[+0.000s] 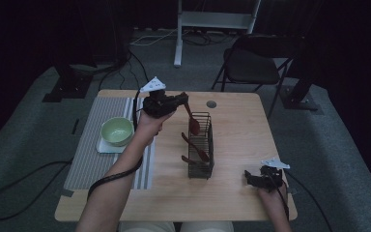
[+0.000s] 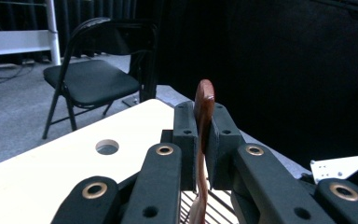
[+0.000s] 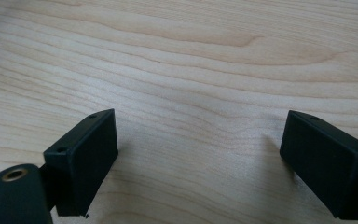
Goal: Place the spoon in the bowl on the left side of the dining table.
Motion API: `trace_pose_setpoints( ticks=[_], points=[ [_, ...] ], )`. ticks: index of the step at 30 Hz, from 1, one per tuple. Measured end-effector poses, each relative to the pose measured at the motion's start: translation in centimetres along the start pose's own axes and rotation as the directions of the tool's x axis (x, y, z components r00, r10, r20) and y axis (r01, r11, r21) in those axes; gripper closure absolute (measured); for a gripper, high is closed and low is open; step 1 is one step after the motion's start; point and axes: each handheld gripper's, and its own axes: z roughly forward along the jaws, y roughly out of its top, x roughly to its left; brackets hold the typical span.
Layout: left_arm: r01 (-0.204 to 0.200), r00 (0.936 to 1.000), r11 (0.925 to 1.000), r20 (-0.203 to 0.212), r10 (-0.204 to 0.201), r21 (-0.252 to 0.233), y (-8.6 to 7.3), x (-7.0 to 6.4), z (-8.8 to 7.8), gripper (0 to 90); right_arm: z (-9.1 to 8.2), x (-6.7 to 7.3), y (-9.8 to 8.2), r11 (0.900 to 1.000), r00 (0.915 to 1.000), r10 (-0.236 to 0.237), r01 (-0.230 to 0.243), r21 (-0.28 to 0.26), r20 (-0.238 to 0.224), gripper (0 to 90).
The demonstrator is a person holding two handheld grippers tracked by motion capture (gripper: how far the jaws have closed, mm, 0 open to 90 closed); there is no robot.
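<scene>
My left gripper [image 1: 181,99] is raised over the table's far middle, shut on the handle of a reddish-brown spoon [image 1: 192,121]. The spoon hangs with its bowl end at the top rim of a black wire basket [image 1: 201,145]. Two more brown spoons [image 1: 195,147] lie inside the basket. In the left gripper view the pads [image 2: 186,135] clamp the spoon [image 2: 204,100] edge-on, the gripper [image 2: 204,126] pointing level. My right gripper [image 1: 248,178] rests at the near right of the table. Its jaws stand wide apart over bare wood in the right gripper view [image 3: 200,154], nothing between them.
A green bowl [image 1: 117,130] sits on a pale coaster [image 1: 105,146] on a striped placemat [image 1: 89,154] at the left. A round hole [image 1: 211,104] is in the tabletop behind the basket. A black folding chair [image 1: 251,63] stands beyond the table.
</scene>
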Motion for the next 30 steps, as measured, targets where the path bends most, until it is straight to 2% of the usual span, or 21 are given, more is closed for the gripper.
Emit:
trace_pose_setpoints(
  ticks=[1,3,4,8,10,14,15,16,23,26,27,29,30],
  points=[
    [0.007,0.9999,1.0,0.01,-0.007,-0.001,0.0,0.1,-0.2,84.0,0.0,0.0,0.0,1.0,1.0,0.0,0.0,0.0,0.0,10.5],
    [0.006,0.9999,1.0,-0.012,-0.006,-0.007,0.0,0.3,-0.7,84.0,0.0,0.0,0.0,1.0,1.0,0.0,0.0,0.0,0.0,10.5],
    [0.019,0.9998,0.9998,-0.007,-0.019,-0.011,-0.1,0.6,-1.0,84.0,0.0,0.0,0.0,1.0,1.0,0.0,0.0,0.0,0.0,10.5],
    [0.015,0.9987,0.9997,-0.048,-0.016,-0.018,-0.1,1.2,-2.1,84.0,0.0,0.0,0.0,1.0,1.0,0.001,-0.001,0.0,0.0,10.5],
    [0.017,0.9987,0.9997,-0.047,-0.018,-0.02,-0.2,1.4,-2.4,84.0,0.0,0.0,0.0,1.0,1.0,0.0,0.0,0.0,0.0,10.5],
    [0.019,0.9961,0.9998,-0.086,-0.02,-0.01,-0.6,2.0,-3.1,84.0,0.0,0.0,0.0,1.0,1.0,0.004,-0.004,0.001,0.002,10.5],
    [0.024,0.9961,0.9997,-0.084,-0.024,-0.008,-0.7,2.1,-3.3,84.0,0.0,0.0,0.0,1.0,1.0,0.005,-0.005,0.001,0.002,10.5],
    [0.026,0.9948,0.9996,-0.098,-0.027,-0.008,-0.9,2.3,-3.5,84.0,0.0,0.0,0.0,1.0,1.0,0.006,-0.006,0.001,0.002,10.5],
    [0.025,0.9911,0.9997,-0.131,-0.024,0.002,-1.3,2.9,-4.5,84.0,0.0,0.0,0.0,1.0,1.0,0.005,-0.005,0.001,0.002,10.5],
    [0.035,0.9887,0.9994,-0.146,-0.035,-0.004,-1.5,3.4,-5.4,84.0,0.0,0.0,0.0,1.0,1.0,0.005,-0.005,0.001,0.002,10.5],
    [0.035,0.9859,0.9994,-0.164,-0.035,-0.003,-1.6,3.5,-5.7,84.0,0.0,0.0,0.0,1.0,1.0,0.005,-0.005,0.001,0.002,10.5],
    [0.035,0.9861,0.9994,-0.162,-0.035,-0.002,-1.6,3.6,-5.9,84.0,0.0,0.0,0.0,1.0,1.0,0.005,-0.005,0.001,0.003,10.5],
    [0.036,0.9826,0.9993,-0.182,-0.036,-0.003,-1.7,4.0,-6.6,84.0,0.0,0.0,0.0,1.0,1.0,0.005,-0.005,0.001,0.003,10.5]
  ],
)
